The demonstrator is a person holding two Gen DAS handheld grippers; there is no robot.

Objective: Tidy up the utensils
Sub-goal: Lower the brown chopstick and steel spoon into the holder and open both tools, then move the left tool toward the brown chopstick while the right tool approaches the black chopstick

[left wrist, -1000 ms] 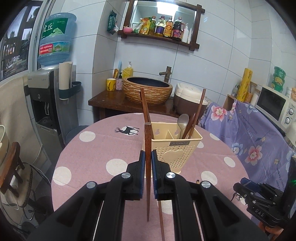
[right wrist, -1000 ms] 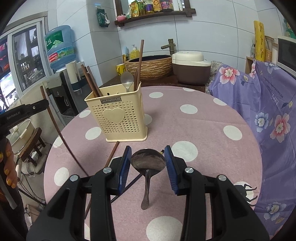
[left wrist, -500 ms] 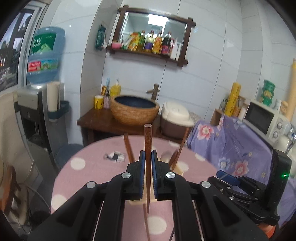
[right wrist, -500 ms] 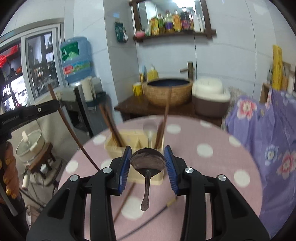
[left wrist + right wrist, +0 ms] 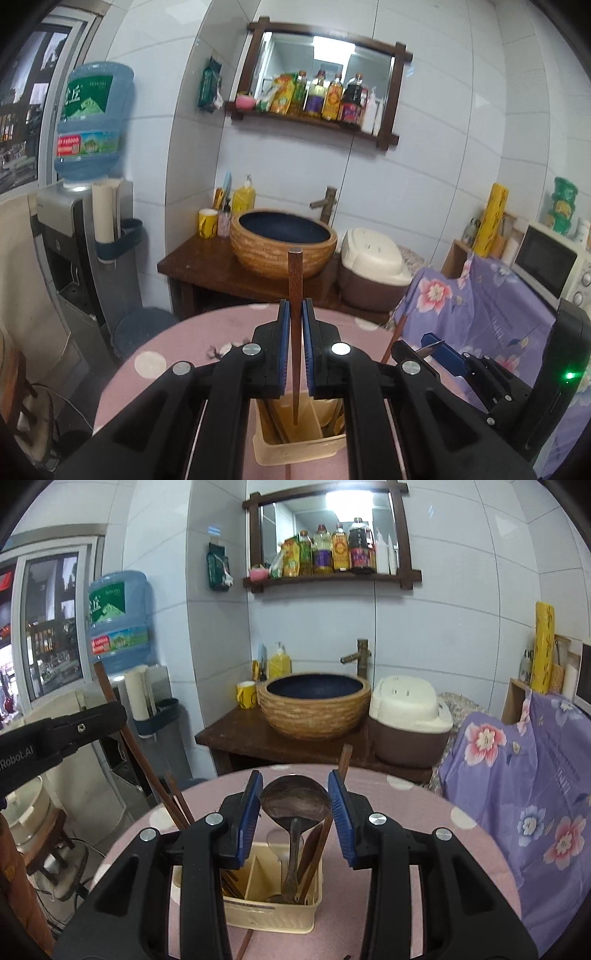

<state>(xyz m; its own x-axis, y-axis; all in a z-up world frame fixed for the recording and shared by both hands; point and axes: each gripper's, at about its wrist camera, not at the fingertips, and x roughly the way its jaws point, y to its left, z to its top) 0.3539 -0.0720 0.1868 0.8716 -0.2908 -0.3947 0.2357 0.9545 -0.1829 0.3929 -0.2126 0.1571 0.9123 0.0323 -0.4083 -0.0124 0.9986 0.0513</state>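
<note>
holding utensils over the caddy

left gripper [image 5: 294,317] is clamped narrow on a dark brown wooden chopstick [image 5: 295,280], which is held near upright between the blue pads; its lower tip is seen inside the cream perforated plastic utensil caddy [image 5: 295,446] below. right gripper [image 5: 295,797] is closed partway on the bowl of a dark wooden spoon [image 5: 295,801], pads pressed on both bowl edges, handle hanging down into the caddy's right-hand compartment as framed by the right wrist view. whether the handle end touches the caddy floor cannot be told. other brown chopsticks [image 5: 314,845] and a pale spoon are already stood in the caddy. the caddy is set on a round table under a pink cloth with white polka dots [image 5: 424,812]. one more chopstick is seen lying on the cloth, partly under the caddy's near edge. a woven basin with a dark blue inside [image 5: 314,705] is placed on a wooden stand behind the table.
</note>
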